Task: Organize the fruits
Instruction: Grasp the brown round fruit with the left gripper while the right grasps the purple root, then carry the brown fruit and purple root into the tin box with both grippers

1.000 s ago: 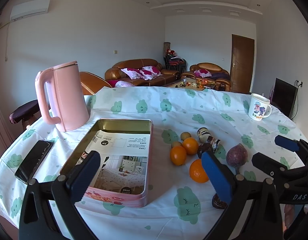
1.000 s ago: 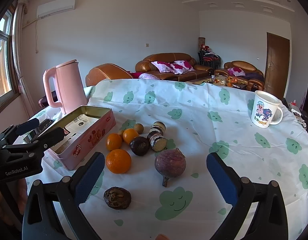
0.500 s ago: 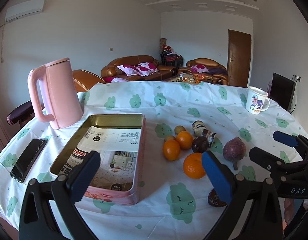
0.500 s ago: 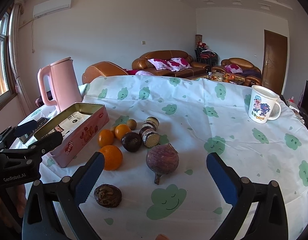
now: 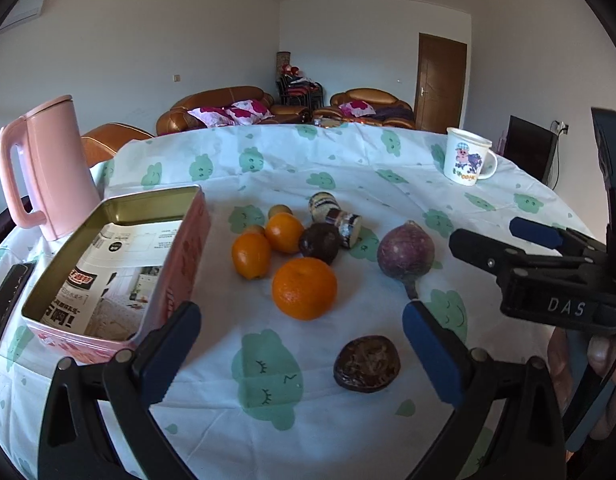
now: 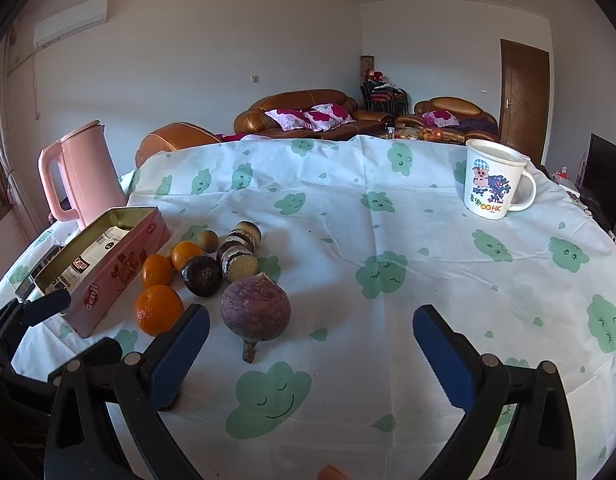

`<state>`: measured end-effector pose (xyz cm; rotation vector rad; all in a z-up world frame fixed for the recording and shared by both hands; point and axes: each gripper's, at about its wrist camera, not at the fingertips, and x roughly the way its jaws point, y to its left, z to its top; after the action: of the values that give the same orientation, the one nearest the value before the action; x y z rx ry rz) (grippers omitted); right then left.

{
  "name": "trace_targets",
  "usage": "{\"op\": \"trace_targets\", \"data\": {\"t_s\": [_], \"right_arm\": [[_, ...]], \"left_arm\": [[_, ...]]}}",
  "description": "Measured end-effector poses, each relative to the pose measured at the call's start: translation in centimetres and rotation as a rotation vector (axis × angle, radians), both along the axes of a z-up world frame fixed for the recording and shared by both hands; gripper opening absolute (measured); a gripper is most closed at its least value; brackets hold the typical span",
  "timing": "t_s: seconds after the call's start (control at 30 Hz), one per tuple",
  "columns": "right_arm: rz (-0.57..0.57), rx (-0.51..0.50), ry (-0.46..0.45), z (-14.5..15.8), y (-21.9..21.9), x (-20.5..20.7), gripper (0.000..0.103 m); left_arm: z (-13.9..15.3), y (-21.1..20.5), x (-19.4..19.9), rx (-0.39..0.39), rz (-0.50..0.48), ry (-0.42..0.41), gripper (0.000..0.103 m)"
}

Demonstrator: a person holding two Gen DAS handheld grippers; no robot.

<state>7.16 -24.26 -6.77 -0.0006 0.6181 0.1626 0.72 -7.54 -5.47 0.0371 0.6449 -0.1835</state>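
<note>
Left wrist view: both grippers [image 5: 300,344] [image 6: 309,354] gape empty; pink tin [image 5: 188,240] flanks oranges [image 5: 304,288].

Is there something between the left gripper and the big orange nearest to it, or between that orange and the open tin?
Nothing visible. The left gripper is open with only bare tablecloth before the big orange. From there, cloth alone lies up to the pink tin wall; the smaller oranges sit farther back.
</note>
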Motion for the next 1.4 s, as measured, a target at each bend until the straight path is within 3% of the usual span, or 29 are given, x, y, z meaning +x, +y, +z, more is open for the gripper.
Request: {"op": "trace_targets", "data": {"t_s": [0.23, 0.37, 0.4, 0.47, 0.5, 0.6, 0.73, 0.9, 1.03, 1.07, 1.1, 1.13, 1.17, 1.27, 1.4], "right_arm": [[-0.009, 0.01, 0.007, -0.3, -0.2, 0.2, 0.102], [-0.007, 0.012, 0.01, -0.4, -0.1, 0.5, 0.102], [-0.003, 0.011, 0.01, -0.4, 0.1, 0.6, 0.102], [0.011, -0.003, 0.014, -0.4, 0.6, 0.8, 0.101], [0.02, -0.007, 0.015, -0.5, 0.8, 0.9, 0.1], [0.063, -0.012, 0.034, -0.5, 2.0, 1.6, 0.086], [0.098, -0.038, 0.066, -0.8, 3.4, 3.0, 0.085], [0.099, -0.051, 0.13, -1.7, 4.0, 4.8, 0.085], [0.103, -0.055, 0.181, -2.7, 4.4, 5.8, 0.085], [0.106, -0.051, 0.2, -3.0, 4.4, 6.2, 0.08], [0.107, -0.039, 0.215, -3.2, 4.3, 6.4, 0.067], [0.118, -0.009, 0.22, -3.2, 4.1, 6.5, 0.061], [0.126, 0.018, 0.22, -3.2, 3.9, 6.5, 0.054], [0.126, 0.051, 0.21, -3.0, 3.6, 6.3, 0.054], [0.125, 0.072, 0.129, -1.7, 3.3, 5.2, 0.054]], "left_arm": [[-1.2, -1.5, 0.0, 0.012, -0.048, 0.053, 0.092], [-2.9, -2.3, 0.9, 0.01, -0.119, 0.178, 0.072], [-2.9, -2.3, 1.0, 0.013, -0.125, 0.177, 0.055], [-2.9, -2.1, 0.9, -0.001, -0.119, 0.173, 0.053], [-2.9, -2.0, 0.8, -0.004, -0.126, 0.171, 0.045], [-2.9, -2.1, 0.6, -0.004, -0.137, 0.165, 0.044], [-2.1, -0.9, 0.6, -0.039, -0.113, 0.138, 0.043], [0.1, 1.5, 0.6, -0.02, -0.028, 0.037, 0.043], [0.6, 3.0, 1.7, 0.001, 0.017, 0.006, 0.043], [0.7, 3.3, 2.0, -0.002, 0.023, 0.006, 0.043], [0.8, 3.4, 2.3, -0.001, 0.026, 0.002, 0.043], [0.9, 3.6, 2.5, 0.003, 0.031, -0.004, 0.043], [1.0, 3.8, 2.8, 0.006, 0.037, -0.007, 0.043], [1.3, 3.8, 3.2, 0.011, 0.04, -0.024, 0.043], [2.0, 4.1, 3.1, 0.027, 0.06, -0.064, 0.043]]}}
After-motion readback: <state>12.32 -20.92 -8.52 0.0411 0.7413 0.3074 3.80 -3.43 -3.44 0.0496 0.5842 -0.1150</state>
